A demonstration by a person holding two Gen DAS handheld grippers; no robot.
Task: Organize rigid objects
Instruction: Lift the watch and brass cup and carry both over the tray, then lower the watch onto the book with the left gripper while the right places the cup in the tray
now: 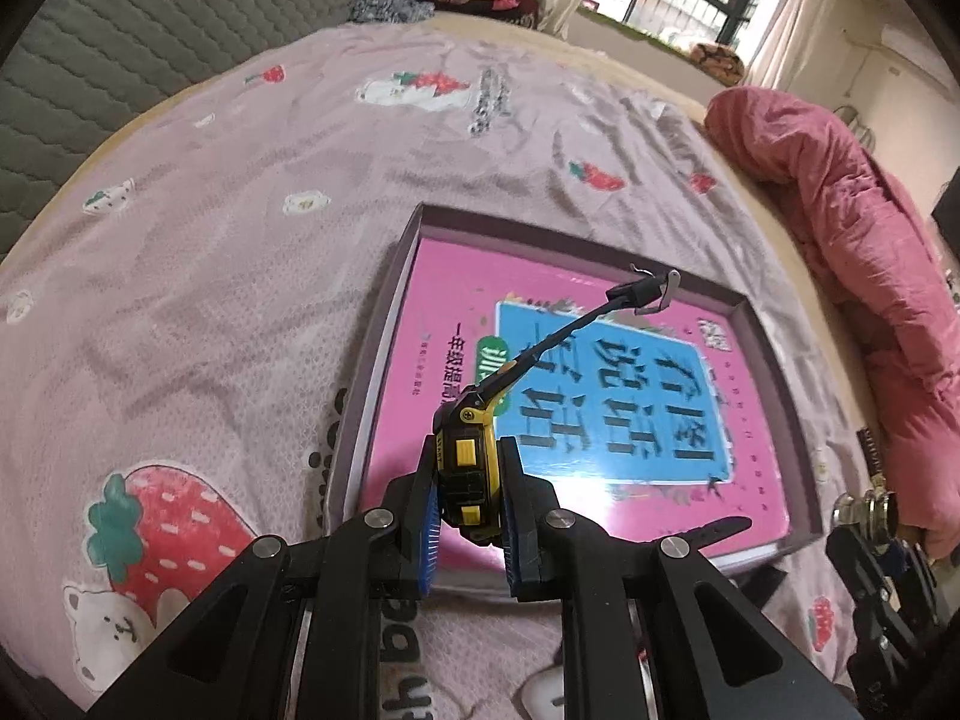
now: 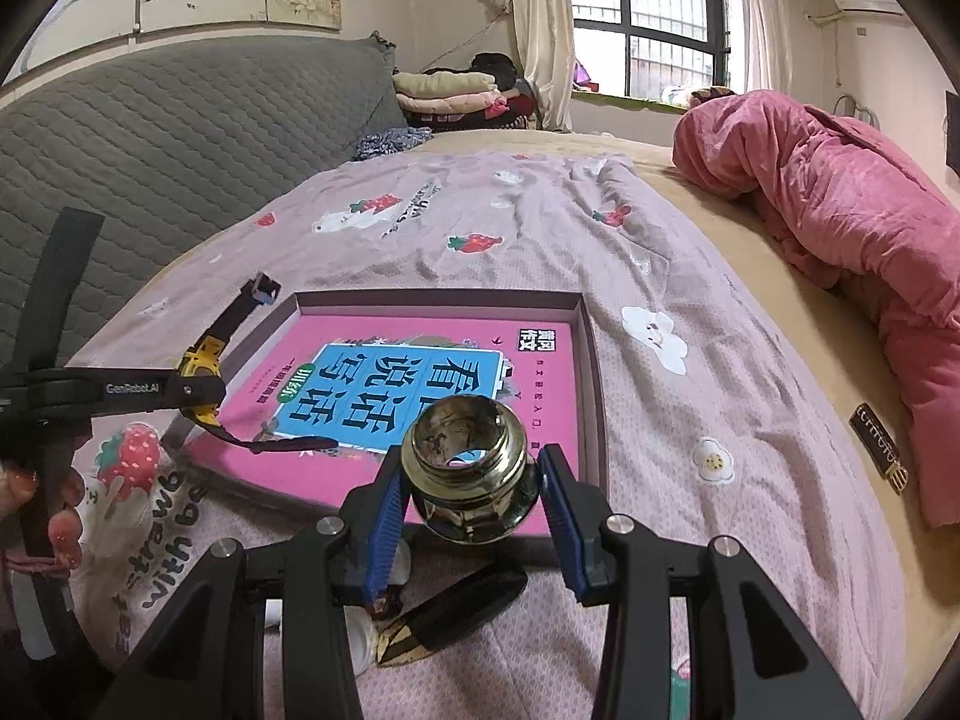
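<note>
**Left wrist view: watch and jar carried to the box**

Left wrist view shows the left gripper clamped on a black-and-yellow digital wristwatch, held above the near edge of a shallow purple cardboard box where a pink-covered book lies flat. The right gripper grips a small round brass-coloured jar, mouth open, over the box's near rim. Both loads look mid-carry; next, each needs lowering onto the book before the jaws part, placed well apart. A dark pointed object lies on the strawberry-print bedspread beneath the right gripper, possibly a cap. The jar's base is hidden.
</note>
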